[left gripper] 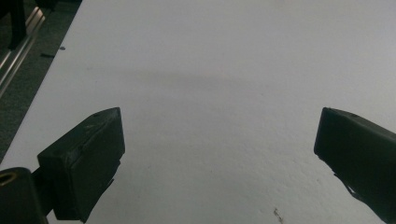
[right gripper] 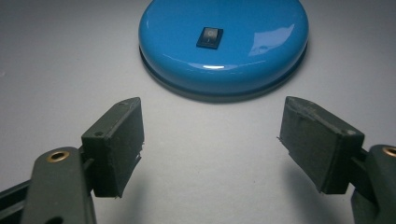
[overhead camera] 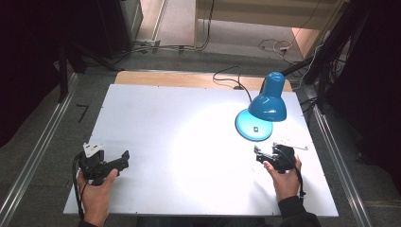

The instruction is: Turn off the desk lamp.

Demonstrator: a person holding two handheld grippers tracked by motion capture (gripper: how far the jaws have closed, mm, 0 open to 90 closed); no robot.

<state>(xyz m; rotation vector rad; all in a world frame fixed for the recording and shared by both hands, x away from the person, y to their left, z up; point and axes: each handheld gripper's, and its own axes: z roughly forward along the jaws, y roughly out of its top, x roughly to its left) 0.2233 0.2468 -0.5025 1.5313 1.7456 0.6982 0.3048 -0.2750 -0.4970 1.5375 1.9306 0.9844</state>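
Observation:
A blue desk lamp [overhead camera: 268, 101] stands lit at the right of the white table [overhead camera: 179, 118], its shade bent down over its round blue base [overhead camera: 254, 126]. The base [right gripper: 224, 42] carries a small black rocker switch [right gripper: 209, 37]. My right gripper [right gripper: 210, 140] is open and empty, a short way in front of the base, pointing at it; from above it [overhead camera: 259, 153] sits just below the base. My left gripper [overhead camera: 124, 158] is held low over the front left of the table. Its jaws [left gripper: 219, 144] stand wide apart, open, with only bare table between them.
The lamp's black cord [overhead camera: 231, 78] runs off the far edge of the table. A wooden strip [overhead camera: 179, 78] lines that far edge. Metal rails [overhead camera: 35, 156] flank the table on the floor, and cables lie on the floor behind.

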